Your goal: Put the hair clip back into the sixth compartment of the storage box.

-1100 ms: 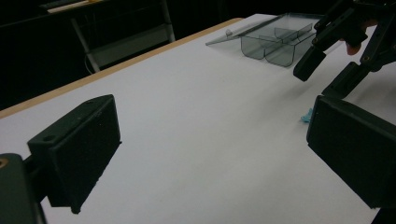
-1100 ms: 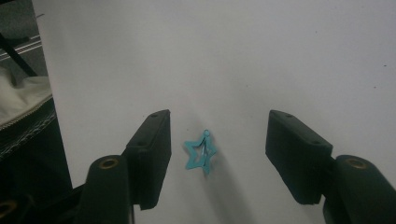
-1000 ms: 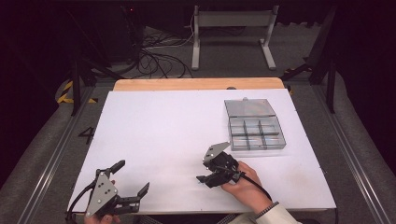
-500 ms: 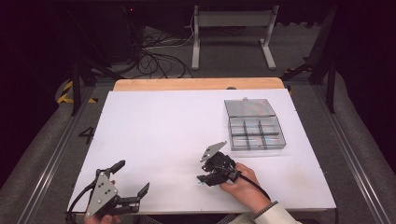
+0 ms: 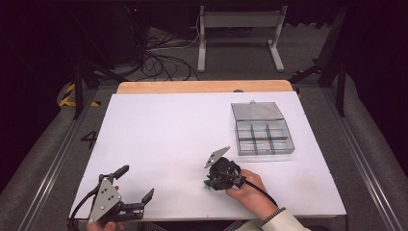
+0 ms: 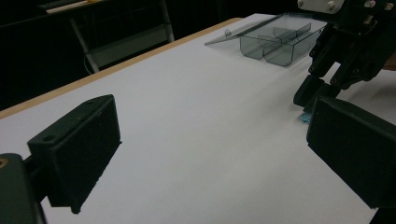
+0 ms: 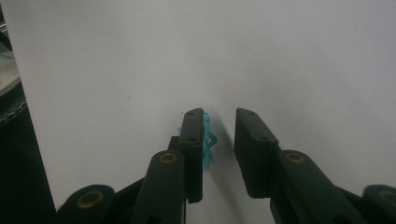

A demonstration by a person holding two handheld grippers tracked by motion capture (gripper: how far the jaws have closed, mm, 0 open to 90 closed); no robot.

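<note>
Small turquoise piece [image 7: 208, 140], thin and translucent with looping outline, lying on the white table [image 5: 159, 139] between the fingers of the right gripper [image 7: 218, 149]; it touches the inner face of the left-hand finger [image 7: 192, 140], while a gap separates it from the other finger; the jaws have just been closing and do not yet clamp it; in the left gripper view the piece [image 6: 304, 116] shows just under the right gripper's tips; left gripper [image 5: 137, 190] near the table's front edge, fingers spread wide with nothing between them; bare white surface lies beyond both pairs of fingers; clear compartment box [image 5: 262, 130], lid open, sits well beyond the right fingers, near the far right edge.
</note>
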